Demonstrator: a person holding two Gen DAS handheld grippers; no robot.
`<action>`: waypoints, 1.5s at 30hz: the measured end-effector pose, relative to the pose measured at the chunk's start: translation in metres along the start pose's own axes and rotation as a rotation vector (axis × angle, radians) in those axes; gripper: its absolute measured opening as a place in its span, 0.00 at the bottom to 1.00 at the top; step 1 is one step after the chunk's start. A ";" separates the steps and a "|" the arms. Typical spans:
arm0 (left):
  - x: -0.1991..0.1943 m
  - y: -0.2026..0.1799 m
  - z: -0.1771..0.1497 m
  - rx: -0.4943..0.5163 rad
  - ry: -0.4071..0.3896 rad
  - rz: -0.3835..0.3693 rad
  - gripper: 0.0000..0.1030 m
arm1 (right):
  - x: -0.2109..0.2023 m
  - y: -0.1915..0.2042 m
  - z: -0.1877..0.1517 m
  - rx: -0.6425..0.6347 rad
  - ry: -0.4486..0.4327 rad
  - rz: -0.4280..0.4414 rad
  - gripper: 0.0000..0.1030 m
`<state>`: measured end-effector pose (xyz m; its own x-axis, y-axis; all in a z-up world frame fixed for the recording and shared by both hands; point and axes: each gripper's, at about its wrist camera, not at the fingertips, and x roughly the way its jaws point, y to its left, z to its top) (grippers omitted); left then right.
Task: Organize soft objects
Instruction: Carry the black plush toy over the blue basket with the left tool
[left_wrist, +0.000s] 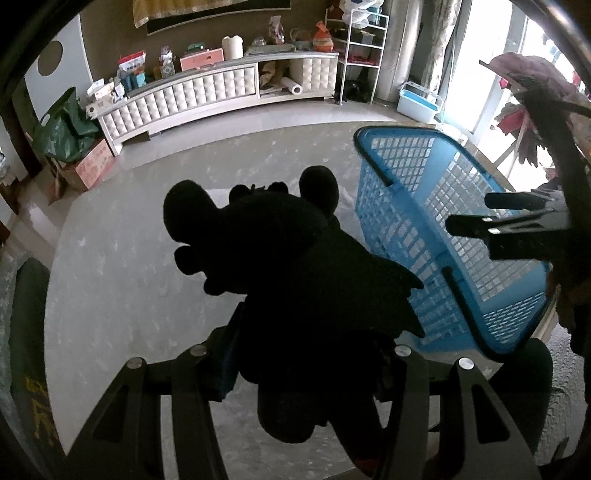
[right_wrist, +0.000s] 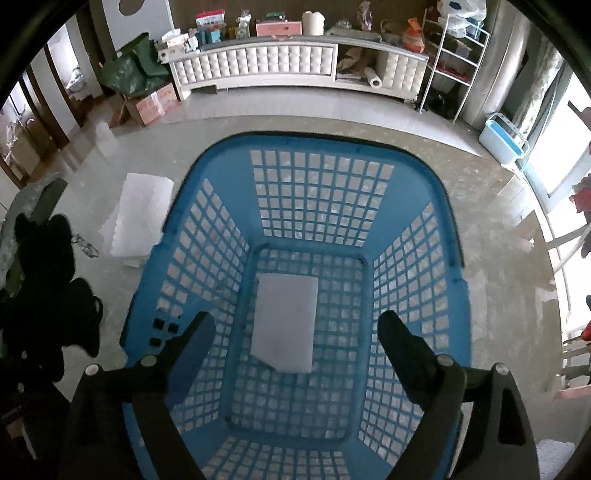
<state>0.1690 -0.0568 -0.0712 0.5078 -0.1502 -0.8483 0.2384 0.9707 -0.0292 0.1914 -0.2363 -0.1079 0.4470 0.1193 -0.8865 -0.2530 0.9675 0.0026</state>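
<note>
The blue basket (right_wrist: 452, 236) stood on the pale floor (left_wrist: 147, 240), taken here as the landmark. The right gripper (right_wrist: 297, 328) hung over the basket's open top, pointing down into it, jaws spread wide with nothing between them. A flat white pad (right_wrist: 286, 325) lay on the basket's mesh bottom, below the gap between the fingers (right_wrist: 400, 338), touching neither. The left gripper (left_wrist: 306, 365) was just left of the basket, outside its rim, partly closed and clamped on a black plush toy (left_wrist: 280, 251); toy's round ears and a jagged wing showed, details lost in shadow. One wing overlapped the basket's near wall in the left wrist view; contact unclear. A second white pad (right_wrist: 142, 218) lay on the floor just beside the basket's left side, apart from it. A white tufted cabinet (right_wrist: 258, 66) ran along the wall well beyond the basket. A light blue bin (right_wrist: 502, 142) sat far right of the basket, near the window.
</note>
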 end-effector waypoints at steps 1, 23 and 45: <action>-0.002 -0.003 0.001 0.005 -0.005 0.000 0.50 | -0.006 0.000 -0.004 0.001 -0.014 0.004 0.90; -0.009 -0.105 0.053 0.224 -0.066 -0.113 0.50 | -0.079 -0.066 -0.072 0.153 -0.166 0.010 1.00; 0.065 -0.162 0.061 0.385 0.049 -0.137 0.50 | -0.061 -0.089 -0.084 0.247 -0.139 -0.002 1.00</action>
<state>0.2137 -0.2356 -0.0891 0.4125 -0.2550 -0.8746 0.5981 0.7999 0.0489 0.1146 -0.3486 -0.0929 0.5649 0.1299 -0.8148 -0.0425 0.9908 0.1285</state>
